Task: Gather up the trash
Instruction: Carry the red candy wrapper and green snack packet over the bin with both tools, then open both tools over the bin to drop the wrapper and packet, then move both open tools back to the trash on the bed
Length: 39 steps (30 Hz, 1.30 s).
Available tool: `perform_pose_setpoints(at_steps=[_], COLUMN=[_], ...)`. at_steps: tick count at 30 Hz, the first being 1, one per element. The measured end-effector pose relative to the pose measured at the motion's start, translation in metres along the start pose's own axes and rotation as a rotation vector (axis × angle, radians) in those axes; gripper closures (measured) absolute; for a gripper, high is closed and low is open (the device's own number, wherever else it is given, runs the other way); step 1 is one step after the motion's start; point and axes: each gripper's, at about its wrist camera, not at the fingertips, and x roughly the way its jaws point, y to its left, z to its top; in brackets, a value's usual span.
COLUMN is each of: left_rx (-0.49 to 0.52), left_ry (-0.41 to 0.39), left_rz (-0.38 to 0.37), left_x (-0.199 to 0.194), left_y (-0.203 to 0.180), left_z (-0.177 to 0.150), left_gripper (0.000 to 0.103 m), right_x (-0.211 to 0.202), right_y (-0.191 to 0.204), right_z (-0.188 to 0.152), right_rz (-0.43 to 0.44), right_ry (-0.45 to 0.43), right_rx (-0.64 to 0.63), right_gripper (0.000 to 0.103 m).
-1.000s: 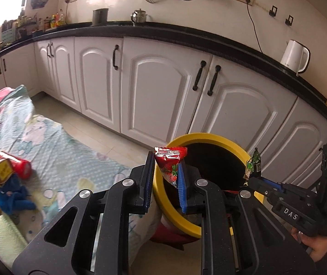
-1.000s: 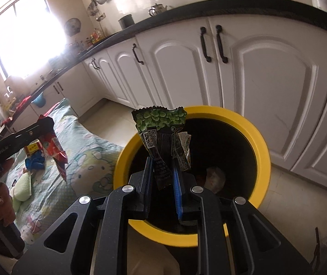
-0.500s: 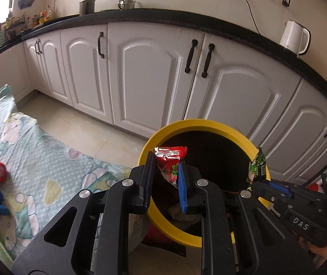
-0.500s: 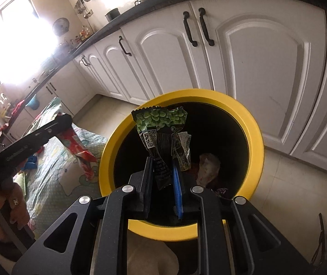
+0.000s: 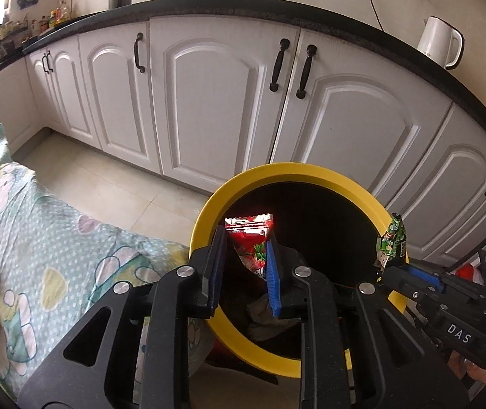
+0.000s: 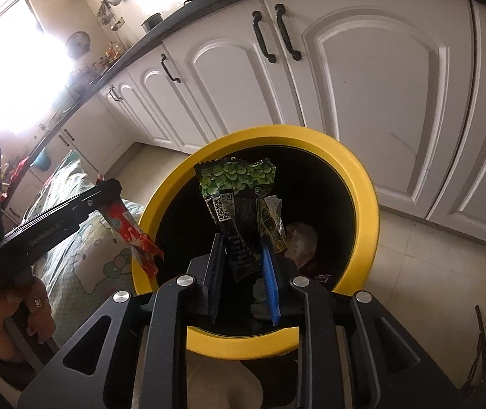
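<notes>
**Both wrappers poised over the bin, jaws loosening**

While both grippers hang over the yellow-rimmed trash bin [image 6: 369,204], the drop-off step is under way. The left gripper [image 5: 244,266] has the red snack wrapper [image 5: 251,243] between its jaws, which have just been opening; the wrapper leans on the right pad, clear of the left one. The right gripper [image 6: 241,266], jaws likewise just opening, has the green pea wrapper [image 6: 239,187] standing between them, seemingly no longer pinched. Next, I judge, both need to spread wider so the wrappers fall onto the trash already inside.
</notes>
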Motion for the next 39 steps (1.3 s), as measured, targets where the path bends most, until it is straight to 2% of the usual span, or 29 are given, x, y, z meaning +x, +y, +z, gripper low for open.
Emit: perform_pose_setpoints(at_steps=[2,4,5,7,10,13,14,15,25,39], left_rx=[-0.009,-0.021,-0.031,-0.045,-0.062,-0.084,-0.089,-0.097,-0.152,-0.213], left_ry=[-0.001,-0.003,-0.005,-0.006,-0.016,-0.028,-0.033,-0.042,-0.107,-0.194], left_rz=[-0.001,0.001,-0.001,-0.010,-0.007,-0.012,-0.011,-0.013,0.010,0.092], left_x=[-0.001,-0.003,-0.004,-0.007,-0.013,-0.022,-0.024,-0.029,-0.066,-0.119], left_y=[0.002,0.004,0.007,0.010,0.016,0.022,0.023,0.025,0.049,0.091], left_z=[0.001,0.000,0.000,0.000,-0.001,-0.001,-0.001,-0.001,-0.002,-0.015], left_gripper=[0.078,0.066,0.056,0.051,0.036,0.028,0.016,0.013,0.011,0.011], right_x=[0.000,-0.002,-0.002,-0.004,-0.007,-0.010,-0.011,-0.012,-0.020,-0.038], right_y=[0.000,-0.001,-0.002,-0.002,-0.002,0.000,0.000,0.002,0.025,0.070], right_z=[0.000,0.000,0.000,0.000,0.001,0.002,0.003,0.003,0.008,0.008], right_rz=[-0.003,-0.012,-0.013,-0.019,-0.026,-0.029,-0.030,-0.030,-0.021,0.031], right_ry=[-0.001,-0.006,-0.009,-0.016,-0.028,-0.038,-0.042,-0.046,-0.075,-0.117], right_rx=[0.002,0.008,0.011,0.013,0.014,0.014,0.013,0.007,-0.052,-0.135], right_gripper=[0.078,0.074,0.073,0.067,0.060,0.051,0.051,0.050,0.038,0.034])
